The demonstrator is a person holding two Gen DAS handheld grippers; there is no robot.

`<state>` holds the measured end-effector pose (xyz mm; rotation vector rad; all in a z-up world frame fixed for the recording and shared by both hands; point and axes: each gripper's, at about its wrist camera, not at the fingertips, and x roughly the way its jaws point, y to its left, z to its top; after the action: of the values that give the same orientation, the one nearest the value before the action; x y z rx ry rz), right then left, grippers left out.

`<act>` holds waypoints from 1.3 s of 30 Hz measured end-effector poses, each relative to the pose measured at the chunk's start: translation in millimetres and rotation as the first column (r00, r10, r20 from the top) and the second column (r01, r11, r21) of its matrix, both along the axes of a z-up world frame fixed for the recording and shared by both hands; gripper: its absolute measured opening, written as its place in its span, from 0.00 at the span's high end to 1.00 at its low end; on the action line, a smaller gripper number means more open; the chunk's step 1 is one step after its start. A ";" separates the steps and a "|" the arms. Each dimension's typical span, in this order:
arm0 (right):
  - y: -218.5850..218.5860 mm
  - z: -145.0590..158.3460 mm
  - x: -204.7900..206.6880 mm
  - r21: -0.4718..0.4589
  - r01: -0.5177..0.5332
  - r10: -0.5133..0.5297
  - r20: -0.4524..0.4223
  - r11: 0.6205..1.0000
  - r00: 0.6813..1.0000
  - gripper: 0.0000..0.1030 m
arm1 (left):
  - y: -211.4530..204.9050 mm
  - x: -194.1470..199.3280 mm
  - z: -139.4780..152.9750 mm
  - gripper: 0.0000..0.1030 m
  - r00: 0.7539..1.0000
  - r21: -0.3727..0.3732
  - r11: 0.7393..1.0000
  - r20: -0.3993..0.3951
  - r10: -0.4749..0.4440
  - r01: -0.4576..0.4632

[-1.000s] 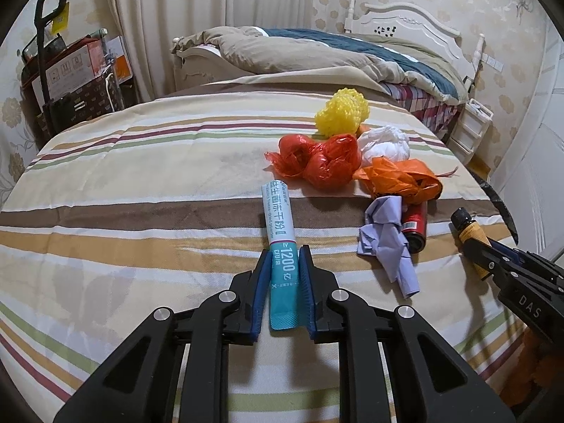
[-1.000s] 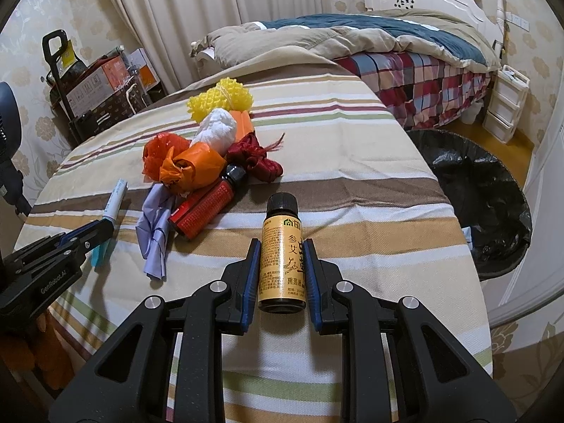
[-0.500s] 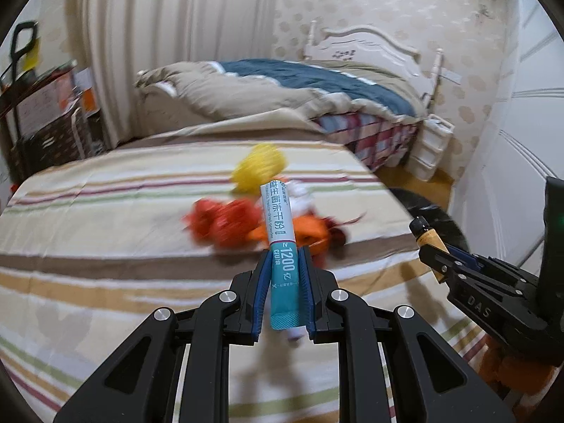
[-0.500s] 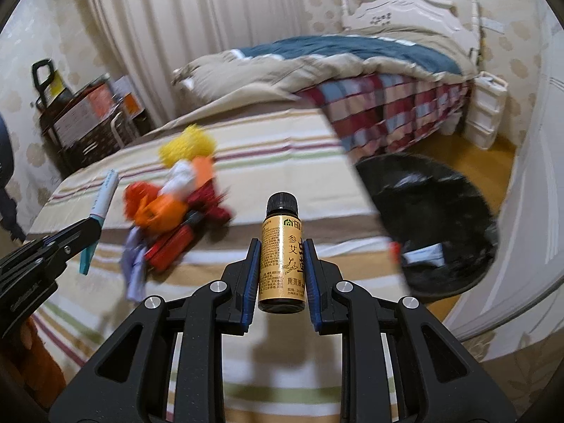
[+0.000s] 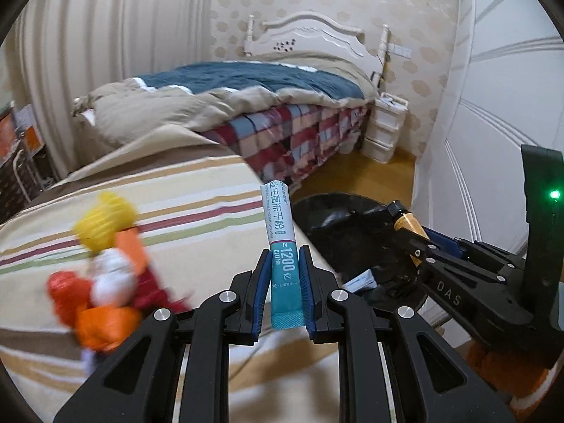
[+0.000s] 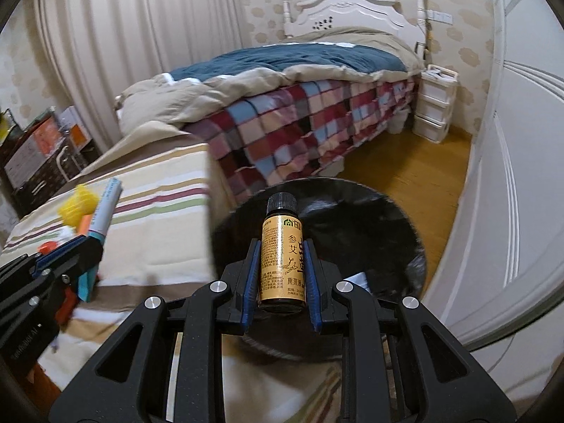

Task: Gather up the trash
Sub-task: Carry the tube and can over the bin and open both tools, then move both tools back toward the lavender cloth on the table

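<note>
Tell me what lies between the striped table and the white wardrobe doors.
The black-lined trash bin stands on the wooden floor between the striped table and wardrobe doors, clearest in the right wrist view.

The teal-and-white sachet (image 5: 284,261) carries white Chinese characters along its upper part and "1200亿" on its teal lower part. The right gripper's (image 5: 419,243) black body bears the letters "DAS". The gold-labelled bottle (image 6: 282,253) shows the characters "参艾" in dark print; its smaller lines are too fine to read.
</note>
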<state>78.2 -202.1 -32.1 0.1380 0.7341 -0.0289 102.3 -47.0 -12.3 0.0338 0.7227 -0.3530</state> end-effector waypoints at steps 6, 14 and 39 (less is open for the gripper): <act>-28.7 -15.3 19.9 0.018 0.033 -0.032 -0.026 0.999 0.999 0.77 | -40.1 33.6 -19.0 0.82 0.998 0.033 0.999 -0.054 -0.028 0.030; -50.2 -34.3 44.0 0.027 0.058 -0.056 -0.062 0.998 0.997 0.77 | -67.1 55.5 -31.7 0.81 0.996 0.078 0.996 -0.077 -0.035 0.041; -42.4 -26.7 11.4 0.022 0.120 -0.119 -0.044 0.993 0.992 0.39 | -40.2 15.1 -16.8 0.29 0.999 0.092 0.995 -0.024 0.037 -0.035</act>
<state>89.6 -244.5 -58.8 0.2051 0.7678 -0.1374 117.5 -87.1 -29.1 0.1029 0.7635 -0.2865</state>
